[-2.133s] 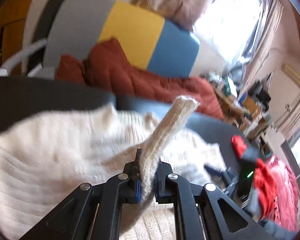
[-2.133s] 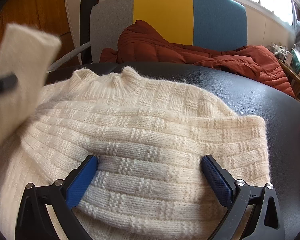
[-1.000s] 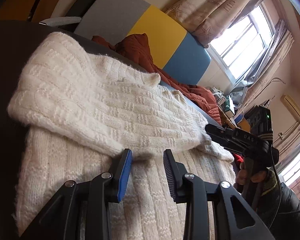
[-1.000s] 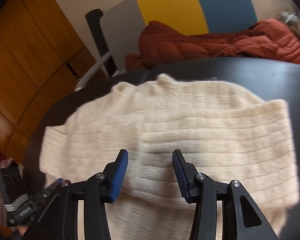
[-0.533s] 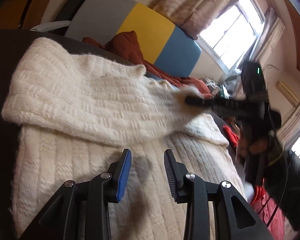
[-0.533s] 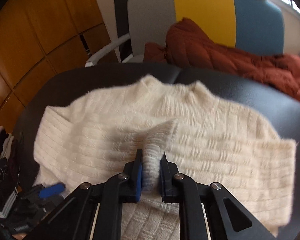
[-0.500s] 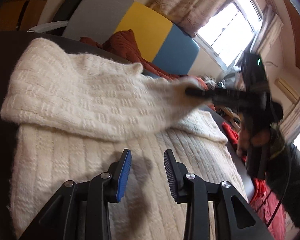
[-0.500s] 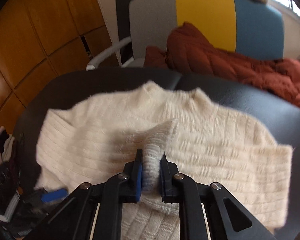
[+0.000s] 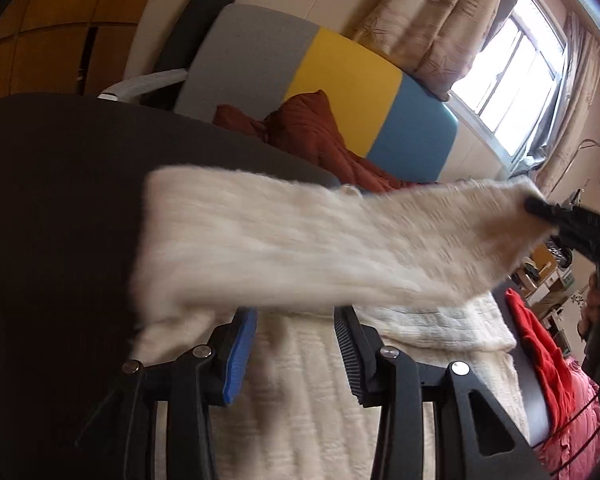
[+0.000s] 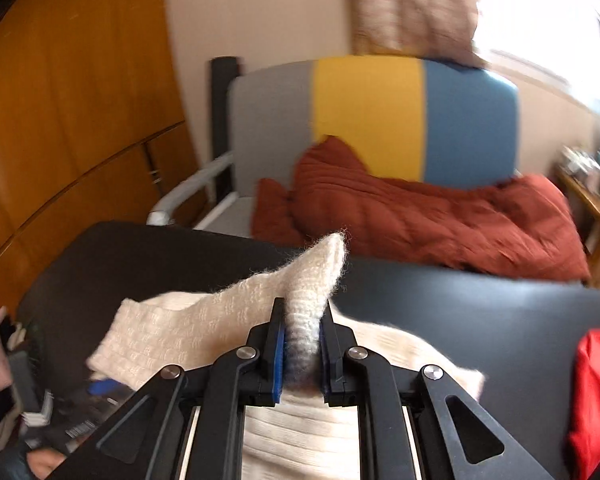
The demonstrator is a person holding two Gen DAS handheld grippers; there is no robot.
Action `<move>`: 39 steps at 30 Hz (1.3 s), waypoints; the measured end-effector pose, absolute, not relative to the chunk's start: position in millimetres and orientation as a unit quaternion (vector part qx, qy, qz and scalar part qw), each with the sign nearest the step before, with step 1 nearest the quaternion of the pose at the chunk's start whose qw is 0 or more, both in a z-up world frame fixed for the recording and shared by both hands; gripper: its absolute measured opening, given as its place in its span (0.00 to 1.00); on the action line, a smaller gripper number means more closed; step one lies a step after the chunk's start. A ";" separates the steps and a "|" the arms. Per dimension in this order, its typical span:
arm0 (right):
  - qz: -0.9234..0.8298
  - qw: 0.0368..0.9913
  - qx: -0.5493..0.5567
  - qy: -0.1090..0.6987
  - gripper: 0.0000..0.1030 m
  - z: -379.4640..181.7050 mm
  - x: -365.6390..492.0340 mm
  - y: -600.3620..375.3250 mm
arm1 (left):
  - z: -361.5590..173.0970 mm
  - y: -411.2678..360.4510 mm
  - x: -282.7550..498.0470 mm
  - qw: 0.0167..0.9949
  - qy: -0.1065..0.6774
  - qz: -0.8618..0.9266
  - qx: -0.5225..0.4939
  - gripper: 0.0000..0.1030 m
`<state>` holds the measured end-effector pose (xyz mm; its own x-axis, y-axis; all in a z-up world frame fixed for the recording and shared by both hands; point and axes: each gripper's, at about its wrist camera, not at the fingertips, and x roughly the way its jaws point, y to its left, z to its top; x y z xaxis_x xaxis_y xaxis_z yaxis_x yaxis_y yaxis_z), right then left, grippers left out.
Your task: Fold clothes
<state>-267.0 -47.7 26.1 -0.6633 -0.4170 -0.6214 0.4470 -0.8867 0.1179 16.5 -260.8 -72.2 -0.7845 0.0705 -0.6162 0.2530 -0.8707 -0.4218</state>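
A cream knit sweater point(image 9: 300, 408) lies on the black table point(image 9: 60, 208). My right gripper point(image 10: 302, 320) is shut on a pinched fold of the sweater point(image 10: 312, 276) and holds it above the table. In the left wrist view that lifted band point(image 9: 300, 240) stretches, blurred, from the left across to the right gripper's black tip point(image 9: 540, 208). My left gripper point(image 9: 296, 316) hovers over the flat part of the sweater. Its jaws are opening, with no cloth pinched between the pads point(image 9: 240, 344). The raised band hides its fingertips.
Behind the table stands a chair point(image 10: 372, 116) with a grey, yellow and blue back, a rust-red quilted jacket point(image 10: 440, 220) heaped on it. A red garment point(image 10: 592, 392) lies at the table's right edge. Wooden cabinets point(image 10: 60, 100) stand on the left and a bright window on the right.
My right gripper closed on a fold of the sweater and rose, pulling the upper layer off the table. My left gripper drew back and up, its jaws wider apart.
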 end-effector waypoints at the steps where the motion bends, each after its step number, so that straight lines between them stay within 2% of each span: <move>1: -0.913 0.224 0.342 0.015 0.13 19.5 -270.1 -35.5 | -74.8 -265.1 17.3 0.056 0.256 -0.908 0.326 0.40; 5: -0.907 0.179 0.381 -0.017 0.13 -20.6 -281.3 4.9 | -81.1 -275.2 24.6 0.067 0.268 -0.904 0.326 0.40; 15: -0.882 0.151 0.437 -0.093 0.13 -100.8 -274.6 42.6 | -86.9 -287.0 52.5 0.099 0.273 -0.899 0.326 0.40; 20: -0.876 0.164 0.437 -0.122 0.14 -108.3 -267.9 48.0 | -59.9 -272.5 64.3 0.079 0.245 -0.920 0.296 0.39; 25: -0.867 0.179 0.437 -0.157 0.24 -109.6 -264.3 58.8 | -38.6 -256.1 31.7 0.049 0.201 -0.935 0.288 0.40; 27: -0.866 0.183 0.436 -0.160 0.25 -109.2 -261.7 60.4 | -37.2 -249.6 13.2 0.042 0.181 -0.937 0.297 0.40; 31: -0.863 0.205 0.437 -0.147 0.13 -106.4 -252.7 56.1 | -50.6 -245.1 -13.8 0.051 0.159 -0.922 0.349 0.39; 35: -0.867 0.225 0.421 -0.141 0.12 -95.2 -235.4 60.2 | -73.3 -248.4 -14.3 0.072 0.143 -0.902 0.401 0.39; 39: -0.874 0.184 0.436 -0.109 0.12 -105.7 -239.5 67.7 | -77.8 -248.5 -4.1 0.074 0.132 -0.899 0.410 0.37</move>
<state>-239.5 67.7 -105.7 -0.5525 -0.4162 -0.7221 0.2268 -0.9088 0.3503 -4.1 -248.5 -77.8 -0.6525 -0.0257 -0.7574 0.2418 -0.9543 -0.1759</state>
